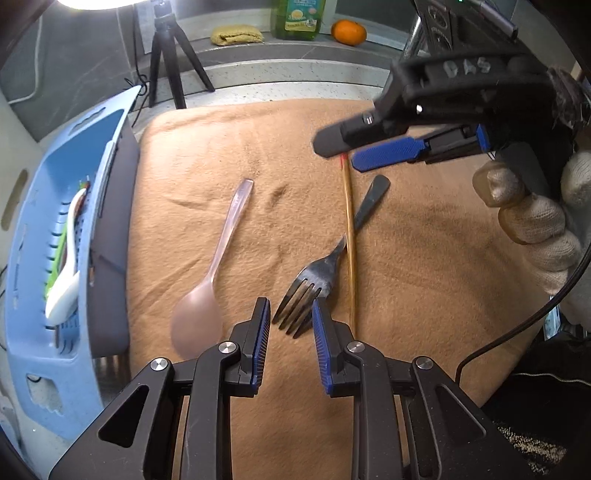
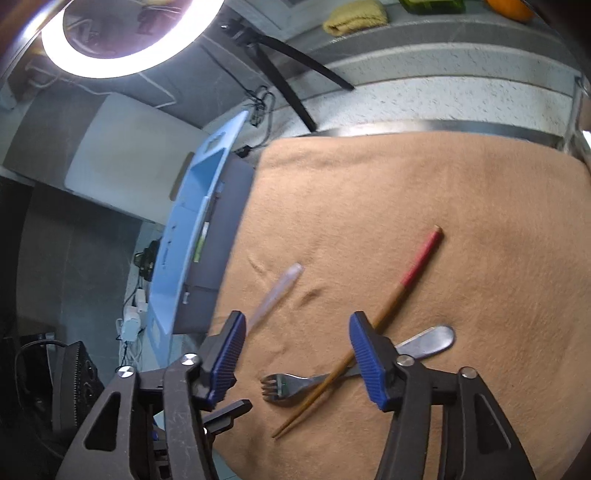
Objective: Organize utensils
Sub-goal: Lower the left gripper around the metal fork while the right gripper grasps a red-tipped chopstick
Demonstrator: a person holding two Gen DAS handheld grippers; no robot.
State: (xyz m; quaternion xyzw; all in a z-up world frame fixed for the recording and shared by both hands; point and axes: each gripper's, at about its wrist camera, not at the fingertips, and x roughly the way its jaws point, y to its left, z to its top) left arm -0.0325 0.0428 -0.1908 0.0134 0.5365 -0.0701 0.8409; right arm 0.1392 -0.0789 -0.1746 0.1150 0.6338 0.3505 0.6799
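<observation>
A translucent pink spoon [image 1: 214, 273], a metal fork [image 1: 314, 280] and a red-tipped wooden chopstick [image 1: 350, 240] lie on the tan cloth [image 1: 424, 266]. The chopstick lies across the fork. My left gripper [image 1: 290, 321] is open and empty, just above the fork's tines. My right gripper [image 1: 343, 155] hovers open above the chopstick's red end. In the right wrist view the right gripper [image 2: 295, 350] is open over the cloth, with the fork [image 2: 291, 384], the chopstick [image 2: 399, 291] and the spoon handle [image 2: 277, 288] below it. A blue basket [image 1: 33, 236] at the left holds several utensils.
A black tripod [image 1: 173, 55], a yellow sponge [image 1: 236, 34], a green bottle [image 1: 299, 18] and an orange [image 1: 349, 31] stand on the ledge behind the cloth. A ring light [image 2: 122, 40] shines at the upper left. A cable [image 1: 517, 325] hangs at the right.
</observation>
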